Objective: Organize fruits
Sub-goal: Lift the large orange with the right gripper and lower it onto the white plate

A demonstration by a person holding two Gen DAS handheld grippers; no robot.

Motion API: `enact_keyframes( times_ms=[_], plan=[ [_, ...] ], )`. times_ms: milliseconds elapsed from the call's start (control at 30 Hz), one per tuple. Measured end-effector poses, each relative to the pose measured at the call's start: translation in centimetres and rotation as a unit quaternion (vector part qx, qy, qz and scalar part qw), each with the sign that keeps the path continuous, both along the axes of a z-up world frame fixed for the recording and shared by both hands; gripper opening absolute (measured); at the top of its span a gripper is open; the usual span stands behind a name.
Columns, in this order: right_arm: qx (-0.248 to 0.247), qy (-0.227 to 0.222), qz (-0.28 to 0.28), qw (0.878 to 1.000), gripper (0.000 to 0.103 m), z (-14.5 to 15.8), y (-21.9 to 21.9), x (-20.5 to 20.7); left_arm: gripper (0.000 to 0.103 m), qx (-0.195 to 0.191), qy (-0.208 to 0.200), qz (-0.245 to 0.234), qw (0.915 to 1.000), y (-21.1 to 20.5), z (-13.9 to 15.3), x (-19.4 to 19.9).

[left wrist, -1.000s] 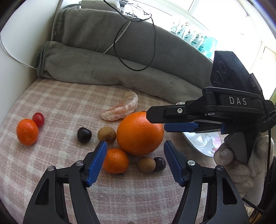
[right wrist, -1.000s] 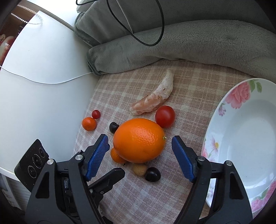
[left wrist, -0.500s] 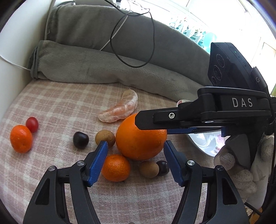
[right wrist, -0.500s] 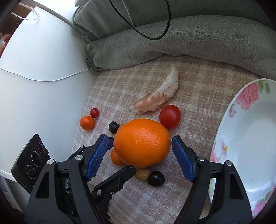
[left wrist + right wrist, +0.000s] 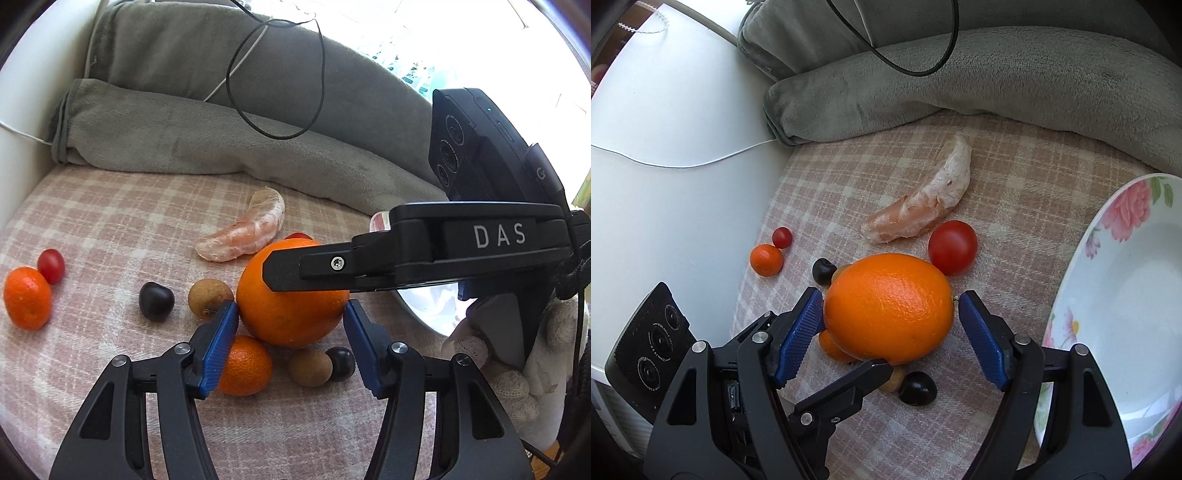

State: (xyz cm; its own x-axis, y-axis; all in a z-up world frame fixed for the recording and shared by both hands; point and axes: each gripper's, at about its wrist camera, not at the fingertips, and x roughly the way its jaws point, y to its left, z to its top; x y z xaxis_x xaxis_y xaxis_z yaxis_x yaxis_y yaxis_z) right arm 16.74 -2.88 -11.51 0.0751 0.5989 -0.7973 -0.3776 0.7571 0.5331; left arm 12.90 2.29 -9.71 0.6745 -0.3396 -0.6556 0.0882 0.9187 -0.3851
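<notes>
At the middle of the checked cloth, my closing left claw (image 5: 291, 321) and released right claw (image 5: 891, 325) both straddle the big orange (image 5: 291, 295); the pads look barely clear, I think. Colliding claws could roll it into the mandarin (image 5: 245, 365).

1 lg orange (image 5: 291, 295), 2 mandarins (image 5: 245, 365) – 2 tomatoes (image 5: 953, 247), 1 plate (image 5: 1108, 332)

- You work over a pink checked cloth (image 5: 110, 214).
- A rolled grey blanket (image 5: 184, 136) borders it behind.
- A black cable (image 5: 321, 74) loops across that blanket.
- Bright daylight floods your window (image 5: 461, 44).
</notes>
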Motion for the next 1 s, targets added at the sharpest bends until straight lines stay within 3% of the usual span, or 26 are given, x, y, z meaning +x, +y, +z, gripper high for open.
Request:
enact_keyframes(
  times_ms=[633, 1000],
  plan=[
    [-0.004, -0.005, -0.002, 1.000, 0.079, 0.1, 0.0, -0.3, 0.058, 0.003, -0.004, 0.000, 1.0000, -0.4, 0.5, -1.7],
    [0.004, -0.027, -0.003, 1.000, 0.079, 2.0, -1.4, -1.2, 0.058, 0.009, -0.023, -0.002, 0.9997, -1.8, 2.0, -2.6]
  ],
)
